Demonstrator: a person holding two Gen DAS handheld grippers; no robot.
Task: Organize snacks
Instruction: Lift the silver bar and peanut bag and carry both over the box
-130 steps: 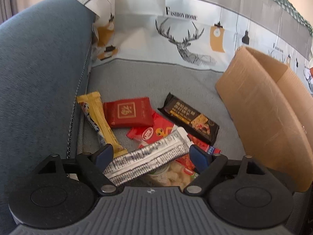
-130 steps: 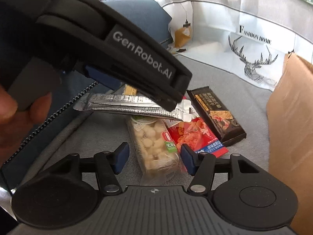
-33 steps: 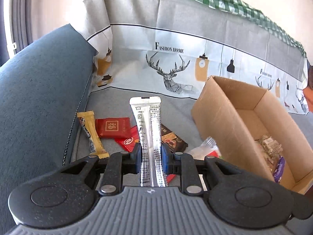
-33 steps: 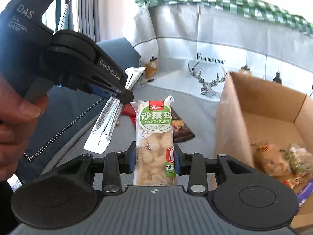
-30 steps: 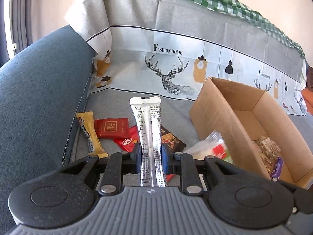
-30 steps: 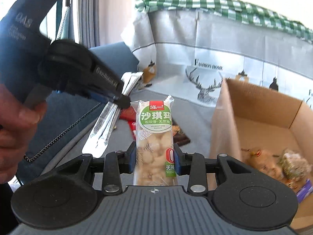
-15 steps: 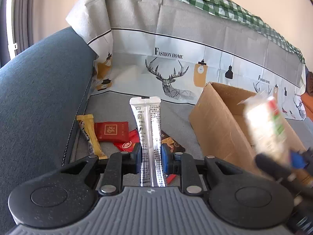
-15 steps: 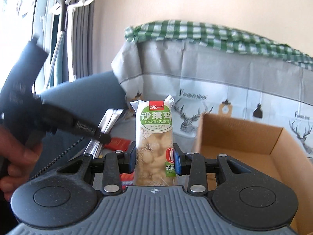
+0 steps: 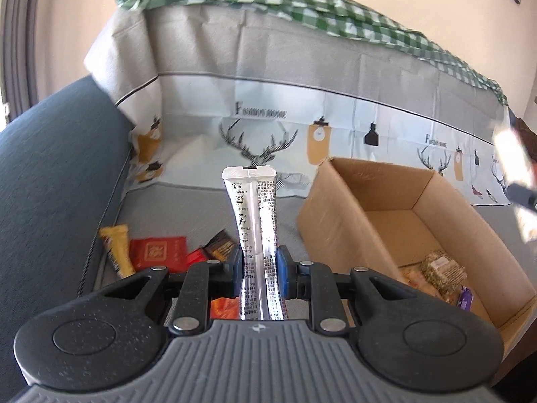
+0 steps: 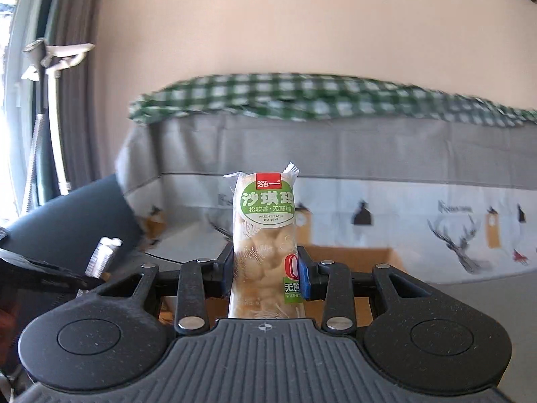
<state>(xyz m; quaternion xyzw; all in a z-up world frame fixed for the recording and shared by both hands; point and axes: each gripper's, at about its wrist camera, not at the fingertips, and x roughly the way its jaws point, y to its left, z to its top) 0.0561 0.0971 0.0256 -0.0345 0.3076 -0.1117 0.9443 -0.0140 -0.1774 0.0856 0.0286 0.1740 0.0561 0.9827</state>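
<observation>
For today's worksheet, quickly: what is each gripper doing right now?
Left gripper: jaws closed on the silver stick sachet.
Right gripper: jaws closed on the green-labelled snack pack.

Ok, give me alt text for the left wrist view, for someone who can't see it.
The left gripper clamps a silver sachet upright above a grey sofa seat. An open cardboard box with snacks inside sits right; loose snack packets lie left.

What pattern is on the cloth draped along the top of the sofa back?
The cloth has a green and white check; the left wrist view shows it best.
</observation>
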